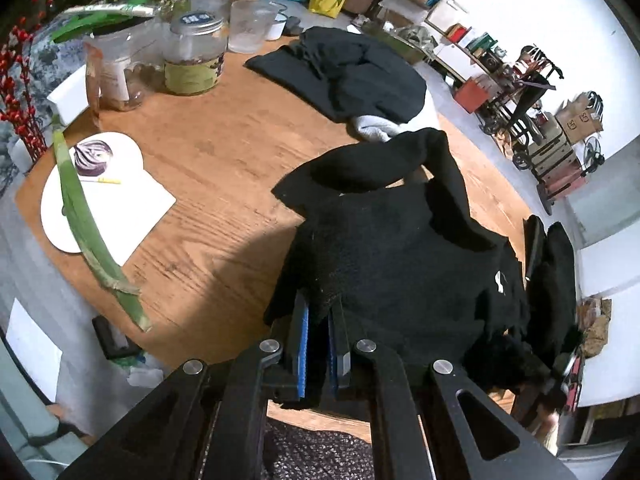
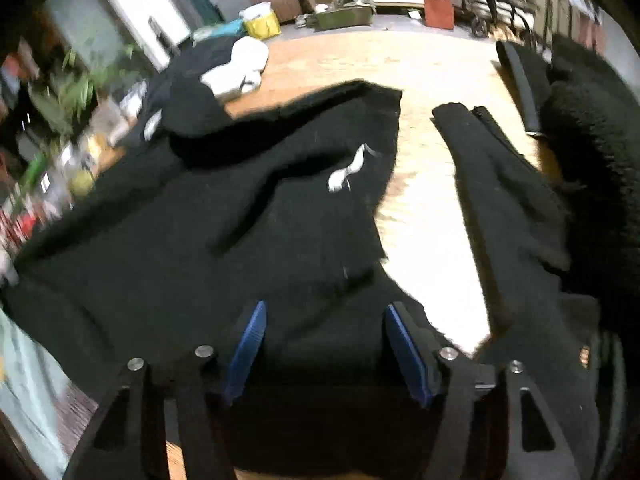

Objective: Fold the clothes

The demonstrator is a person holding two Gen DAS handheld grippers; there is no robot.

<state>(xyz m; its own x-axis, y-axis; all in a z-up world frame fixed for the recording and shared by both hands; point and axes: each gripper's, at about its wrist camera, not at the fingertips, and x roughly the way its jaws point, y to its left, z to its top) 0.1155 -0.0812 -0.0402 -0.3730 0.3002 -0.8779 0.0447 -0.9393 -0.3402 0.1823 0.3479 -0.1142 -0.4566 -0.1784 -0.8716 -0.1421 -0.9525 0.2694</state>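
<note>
A black fleece jacket [image 1: 400, 256] with a small white logo [image 1: 499, 282] lies on the round wooden table [image 1: 208, 152]. My left gripper [image 1: 319, 312] is shut on the jacket's near edge, the cloth pinched between its blue pads. In the right wrist view the same jacket [image 2: 200, 240] spreads across the left and middle, with its zipper edge [image 2: 486, 120] to the right. My right gripper [image 2: 324, 316] is open, blue pads [image 2: 250, 344] wide apart just over the jacket's hem. That view is motion-blurred.
A second black garment [image 1: 344, 68] and a grey-white cloth [image 1: 372, 128] lie at the table's far side. Glass jars [image 1: 196, 56], a plate with half a red onion [image 1: 94, 156] and a long green leaf [image 1: 84, 220] sit on the left. A dark chair back [image 2: 520, 84] stands to the right.
</note>
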